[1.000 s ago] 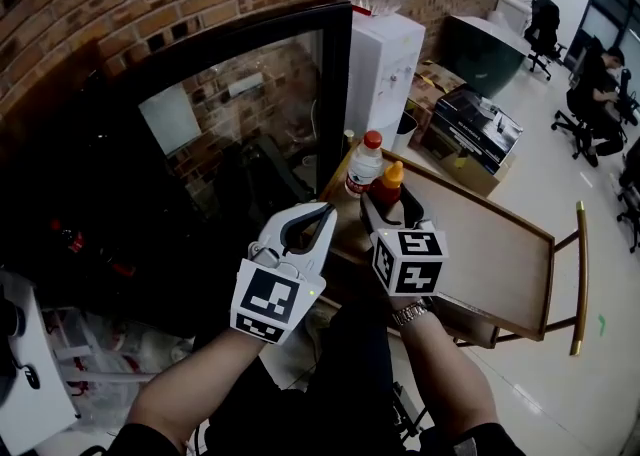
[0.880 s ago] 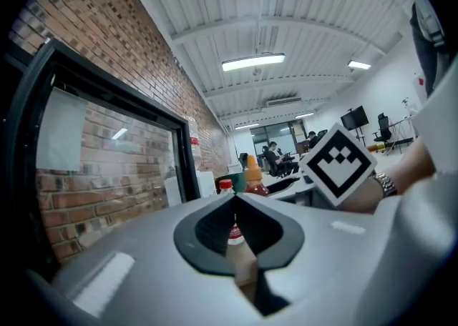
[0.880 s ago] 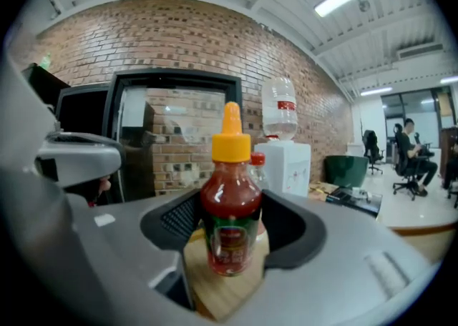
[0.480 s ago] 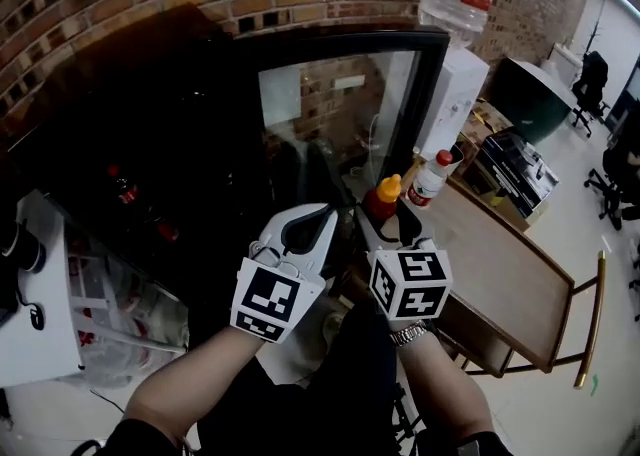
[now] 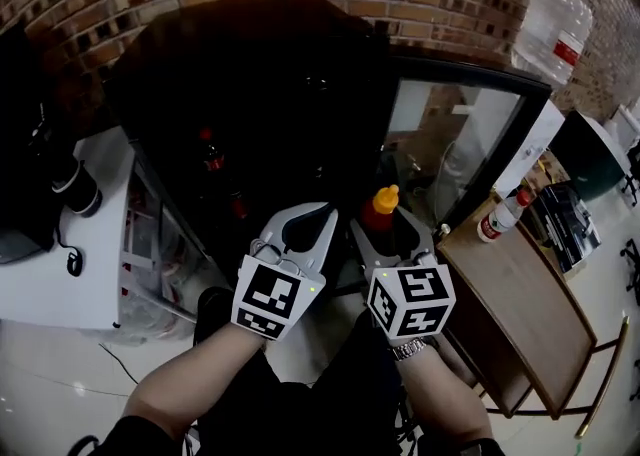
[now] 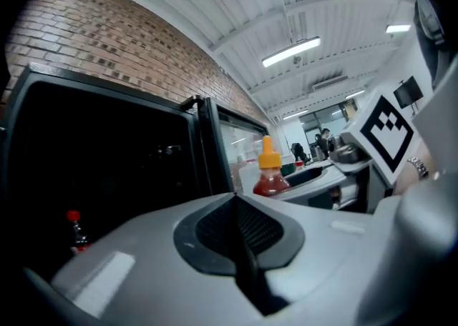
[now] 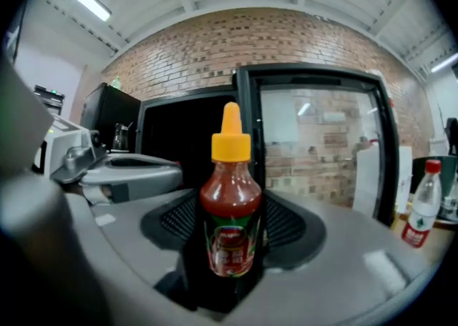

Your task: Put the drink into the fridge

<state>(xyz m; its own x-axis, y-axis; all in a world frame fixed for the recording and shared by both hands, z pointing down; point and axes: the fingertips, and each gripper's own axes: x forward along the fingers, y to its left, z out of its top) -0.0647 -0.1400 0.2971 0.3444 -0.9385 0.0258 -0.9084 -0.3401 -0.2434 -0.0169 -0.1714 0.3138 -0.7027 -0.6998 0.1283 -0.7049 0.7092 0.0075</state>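
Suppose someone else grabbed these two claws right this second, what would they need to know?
Claws: left claw shut and empty; right claw shut on the red bottle with the orange cap, held upright.
Fridge: just ahead, its glass door swung open.
Done: bottle picked up, door open.
Left: set the bottle on a shelf inside, let go, probably close the door.

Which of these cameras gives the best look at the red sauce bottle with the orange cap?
The right gripper view: the bottle stands upright, large and central between the fingers, label facing the camera. The head view shows only its cap and shoulder from above. The left gripper view shows it small.
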